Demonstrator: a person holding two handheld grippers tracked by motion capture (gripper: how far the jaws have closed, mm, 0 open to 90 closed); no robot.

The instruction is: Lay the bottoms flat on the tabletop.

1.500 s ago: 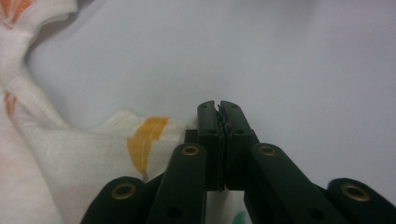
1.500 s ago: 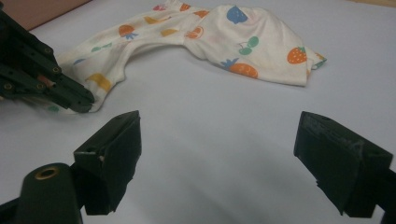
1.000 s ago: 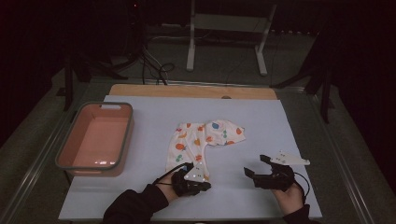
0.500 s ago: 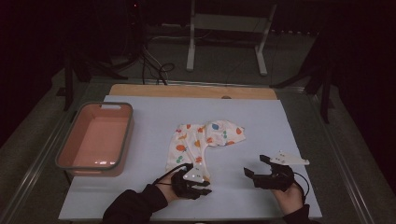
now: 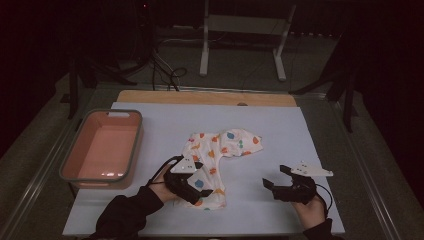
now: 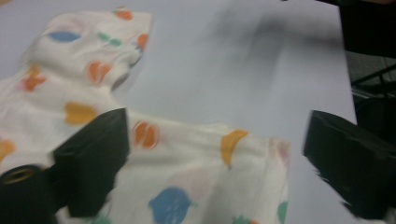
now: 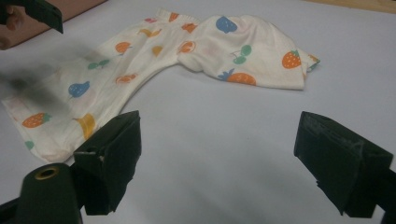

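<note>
On the pale tabletop (image 5: 150, 210), near its front edge, we see a small white garment (image 5: 215, 155) printed with fruit shapes, lying flat and bent in the middle, one end pointing toward the far right, the other toward the person. Over its near end we find the left gripper (image 5: 197, 189): its jaws have just been opening and now stand spread, with the cloth beneath them but not pinched, as the left gripper view confirms (image 6: 205, 154). Well apart to the right, the right gripper (image 5: 275, 177) hovers over bare tabletop, its jaws likewise spread and holding nothing. At the left side of the tabletop we note a pink tub (image 5: 70, 165), apart from the garment.
</note>
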